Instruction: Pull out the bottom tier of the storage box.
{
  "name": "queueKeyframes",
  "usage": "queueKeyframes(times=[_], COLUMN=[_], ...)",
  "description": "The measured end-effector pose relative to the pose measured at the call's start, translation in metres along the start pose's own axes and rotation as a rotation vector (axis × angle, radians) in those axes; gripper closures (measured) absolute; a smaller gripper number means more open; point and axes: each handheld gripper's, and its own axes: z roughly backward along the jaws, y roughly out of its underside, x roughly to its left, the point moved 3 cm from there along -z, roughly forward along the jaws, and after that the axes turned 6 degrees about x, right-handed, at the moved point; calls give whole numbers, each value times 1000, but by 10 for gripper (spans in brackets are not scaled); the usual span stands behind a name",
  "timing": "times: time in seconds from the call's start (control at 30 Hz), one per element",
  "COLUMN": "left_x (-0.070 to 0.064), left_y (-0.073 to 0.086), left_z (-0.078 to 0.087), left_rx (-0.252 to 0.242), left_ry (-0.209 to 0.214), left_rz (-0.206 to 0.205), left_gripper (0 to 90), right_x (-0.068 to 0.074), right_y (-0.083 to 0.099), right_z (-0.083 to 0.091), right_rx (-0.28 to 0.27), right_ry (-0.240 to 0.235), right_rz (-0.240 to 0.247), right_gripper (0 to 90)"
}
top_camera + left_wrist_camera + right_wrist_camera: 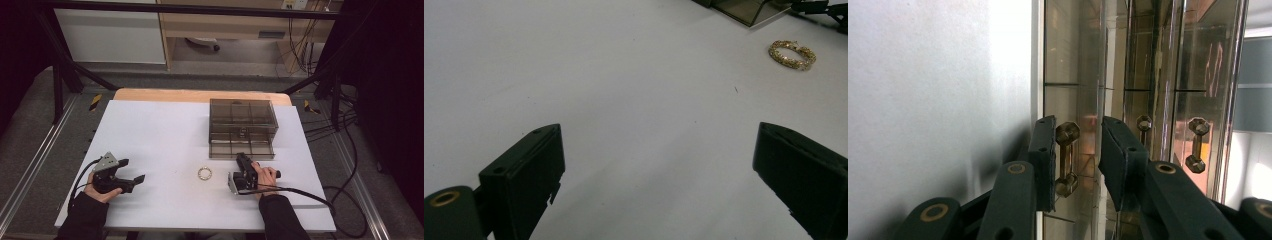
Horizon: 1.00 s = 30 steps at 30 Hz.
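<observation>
Right gripper view puts the brass drawer knob (1067,159) of the smoked acrylic drawer box (242,128) between our right gripper (1078,160) jaws, nearly closed, not clearly clamped. We judge it rigid, small, slippery: grip its waist. The gold bracelet (204,173) lies near; our left gripper (131,170) gapes wide, empty.

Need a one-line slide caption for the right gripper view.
Right hand-held gripper straddling the bottom drawer handle of a smoky clear drawer box, jaws not yet closed.
</observation>
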Motion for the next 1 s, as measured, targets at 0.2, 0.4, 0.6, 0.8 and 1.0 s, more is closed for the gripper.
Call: queueKeyframes(times=[0.2,0.4,0.6,0.8,1.0], left_x=[0,0,0,0,0], left_y=[0,0,0,0,0], left_z=[0,0,0,0,0], left_rx=[0,0,0,1,2], left_ry=[-2,-1,-2,-2,-2], left_rz=[0,-1,-2,-2,-3], left_gripper=[65,64,64,65,64], right_x=[0,0,-1,-5,-14], right_y=[0,0,0,2,6], right_z=[2,4,4,8,15], right_rx=[1,-1,-9,-33,-57], right_ry=[-5,-8,-20,-43,-92], right_rz=[1,-1,-28,-106,-262], right_gripper=[686,683,649,536,386])
